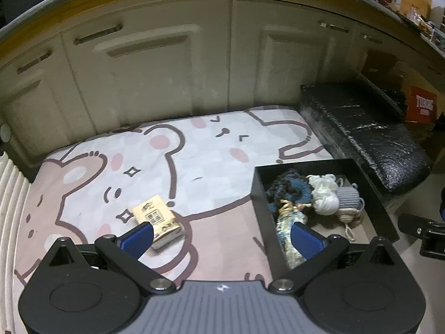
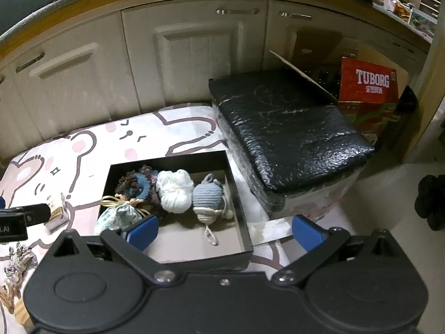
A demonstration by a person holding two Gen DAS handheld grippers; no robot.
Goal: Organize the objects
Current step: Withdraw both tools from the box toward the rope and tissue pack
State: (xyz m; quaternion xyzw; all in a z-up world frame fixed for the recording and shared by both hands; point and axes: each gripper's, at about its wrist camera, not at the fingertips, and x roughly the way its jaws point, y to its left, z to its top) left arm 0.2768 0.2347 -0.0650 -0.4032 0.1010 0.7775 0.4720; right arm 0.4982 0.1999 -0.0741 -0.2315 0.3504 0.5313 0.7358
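Left wrist view: left gripper spread wide, empty, above mat; tissue pack near its left finger, outside black box; right gripper gaping over box; risk: slanted pack slips from pinch.

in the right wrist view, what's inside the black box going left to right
brown and blue crochet piece → white yarn ball → grey-blue knitted toy, all inside the black box.

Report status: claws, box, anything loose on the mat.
Left claw open, empty. Right claw open, empty, over black box. Box holds white yarn ball, other items. Tissue pack loose on mat.
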